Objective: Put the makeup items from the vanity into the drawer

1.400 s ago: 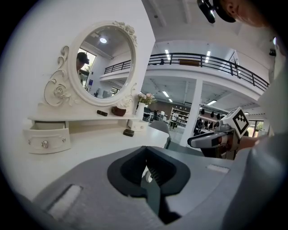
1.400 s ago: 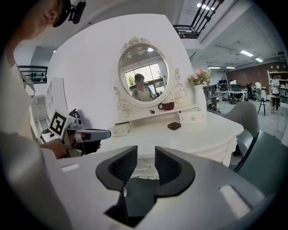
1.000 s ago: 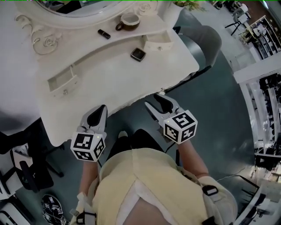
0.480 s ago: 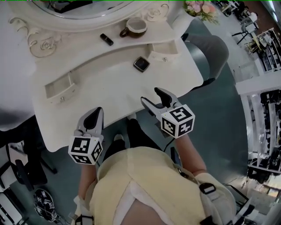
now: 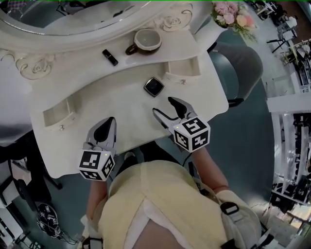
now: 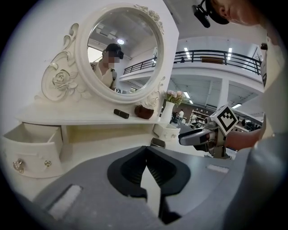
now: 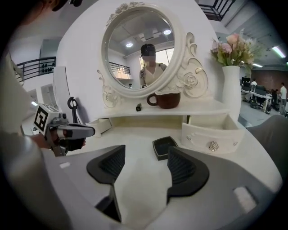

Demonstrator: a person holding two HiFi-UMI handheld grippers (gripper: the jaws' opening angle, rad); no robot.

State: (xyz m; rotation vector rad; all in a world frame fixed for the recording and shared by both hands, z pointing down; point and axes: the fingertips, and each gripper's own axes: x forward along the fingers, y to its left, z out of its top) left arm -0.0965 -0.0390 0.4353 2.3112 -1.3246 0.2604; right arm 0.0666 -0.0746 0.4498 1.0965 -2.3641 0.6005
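A black square compact (image 5: 153, 86) lies flat on the white vanity top (image 5: 97, 97), also seen in the right gripper view as the compact (image 7: 164, 147). A black lipstick tube (image 5: 110, 57) and a brown cup (image 5: 145, 41) sit on the upper shelf. The right drawer (image 5: 182, 69) and the left drawer (image 5: 58, 114) both stand open. My right gripper (image 5: 164, 106) hovers just short of the compact; its jaws have just been opening and stand open with nothing between them. My left gripper (image 5: 110, 121) is over the vanity's front edge, shut and empty.
An oval mirror (image 6: 119, 49) with a carved frame backs the vanity. A white vase with pink flowers (image 5: 233, 14) stands at the right end of the shelf. A grey chair (image 5: 240, 61) stands to the vanity's right. The person's body fills the bottom of the head view.
Both grippers have moved forward from the vanity's front edge to over its top, the right one closer to the compact. The right jaws have spread wider.
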